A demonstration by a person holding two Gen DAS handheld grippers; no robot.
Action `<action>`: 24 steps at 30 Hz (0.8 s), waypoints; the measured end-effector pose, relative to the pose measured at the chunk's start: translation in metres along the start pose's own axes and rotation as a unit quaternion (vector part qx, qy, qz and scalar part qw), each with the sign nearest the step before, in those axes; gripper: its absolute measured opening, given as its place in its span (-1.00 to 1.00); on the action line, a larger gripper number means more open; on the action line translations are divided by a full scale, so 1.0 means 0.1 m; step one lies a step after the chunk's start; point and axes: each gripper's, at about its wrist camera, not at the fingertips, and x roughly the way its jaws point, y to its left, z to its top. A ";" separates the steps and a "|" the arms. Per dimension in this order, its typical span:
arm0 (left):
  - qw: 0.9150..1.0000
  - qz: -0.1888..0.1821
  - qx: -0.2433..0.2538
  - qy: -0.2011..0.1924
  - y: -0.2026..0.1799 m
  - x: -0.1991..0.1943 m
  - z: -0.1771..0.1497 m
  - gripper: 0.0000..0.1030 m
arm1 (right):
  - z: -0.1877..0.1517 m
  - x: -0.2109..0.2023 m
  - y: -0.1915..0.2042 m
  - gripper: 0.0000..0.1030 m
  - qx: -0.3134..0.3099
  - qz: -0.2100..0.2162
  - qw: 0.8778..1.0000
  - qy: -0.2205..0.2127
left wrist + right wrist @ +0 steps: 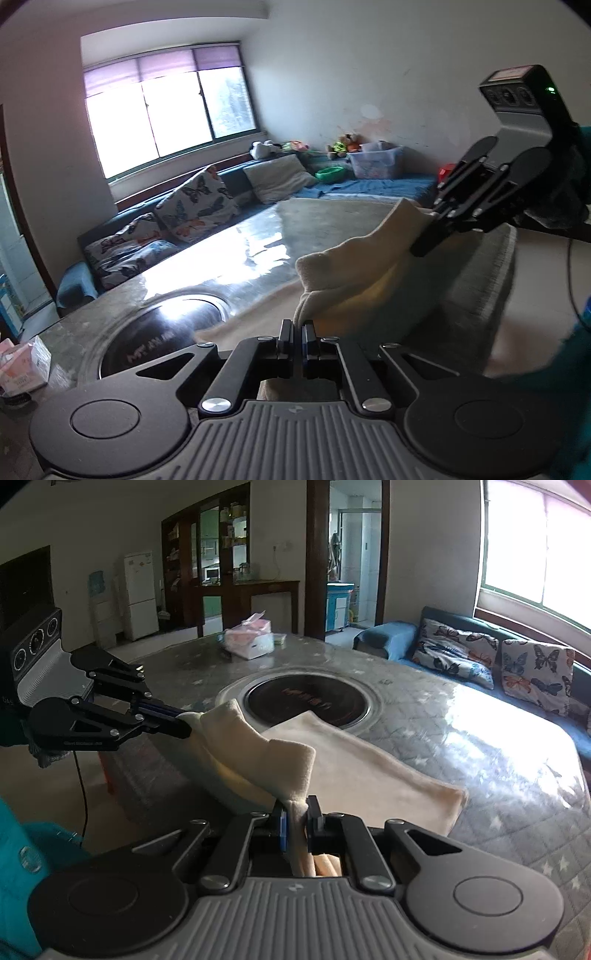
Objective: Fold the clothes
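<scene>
Above the table (480, 738), both grippers pinch the cream garment's (369, 771) raised edge.

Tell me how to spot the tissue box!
Find the big round table with the dark ring in its middle. Past the ring, on the far edge, sits the tissue box. It is pink and white, the only box there.

Tissue box (250, 640) far; table (480, 738) right side bare.
</scene>
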 end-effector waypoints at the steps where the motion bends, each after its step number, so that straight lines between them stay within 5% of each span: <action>1: 1.000 0.004 -0.002 -0.001 0.04 0.07 0.03 -0.92 | 0.05 0.05 -0.06 -0.84 0.001 -0.001 1.000 0.000; 7: 0.999 0.026 -0.021 0.003 0.33 0.55 0.18 -0.92 | 0.32 0.37 -0.43 -0.84 0.012 -0.009 1.000 0.002; 13: 0.995 0.060 -0.061 0.048 0.59 1.21 0.19 -0.91 | 0.54 0.96 -0.87 -0.84 0.023 -0.026 0.999 0.024; 19: 0.987 0.087 -0.091 0.100 0.76 1.80 0.04 -0.86 | 0.43 1.51 -1.11 -0.83 0.071 -0.058 0.995 0.046; 24: 0.982 0.100 -0.107 0.120 0.83 1.92 -0.05 -0.70 | 0.28 1.79 -1.20 -0.60 0.109 -0.088 0.988 0.059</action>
